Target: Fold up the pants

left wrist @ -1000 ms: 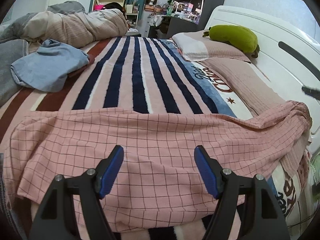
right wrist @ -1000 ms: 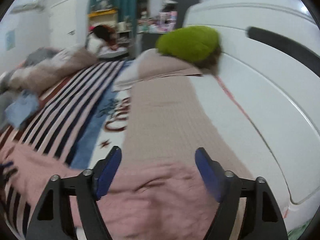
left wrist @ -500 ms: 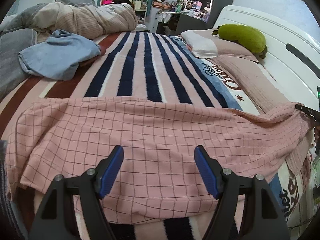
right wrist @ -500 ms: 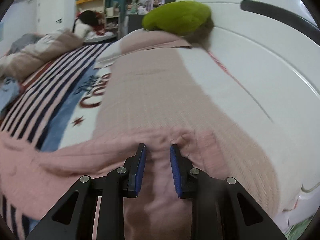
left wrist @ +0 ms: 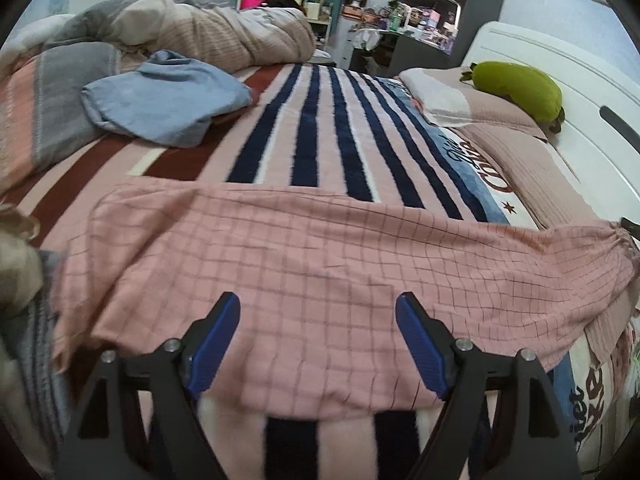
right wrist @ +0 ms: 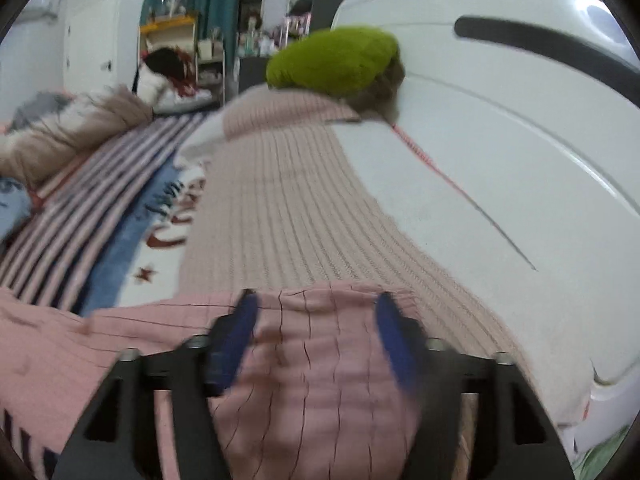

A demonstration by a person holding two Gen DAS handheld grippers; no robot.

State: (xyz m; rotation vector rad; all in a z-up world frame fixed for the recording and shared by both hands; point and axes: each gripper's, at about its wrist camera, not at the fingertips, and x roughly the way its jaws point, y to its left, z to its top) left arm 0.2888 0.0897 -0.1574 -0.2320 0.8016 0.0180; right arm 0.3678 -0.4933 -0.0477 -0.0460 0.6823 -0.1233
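Pink checked pants (left wrist: 304, 264) lie spread sideways across the striped bed blanket (left wrist: 320, 128). Their gathered waistband end is at the right. My left gripper (left wrist: 318, 336) is open and hovers over the pants' near edge, holding nothing. In the right wrist view the waistband (right wrist: 316, 344) lies between and under the blue fingers of my right gripper (right wrist: 316, 336). That gripper is open, with motion blur on its fingers.
A blue garment (left wrist: 160, 100) and a bundled duvet (left wrist: 208, 36) lie at the far left of the bed. Pink pillows (left wrist: 516, 148) and a green plush (left wrist: 516, 88) sit against the white headboard (right wrist: 500, 140). Shelves stand behind.
The right gripper shut on the waistband half a second ago and is now open again. The left gripper stayed open and drew back a little; the pants are pulled flatter.
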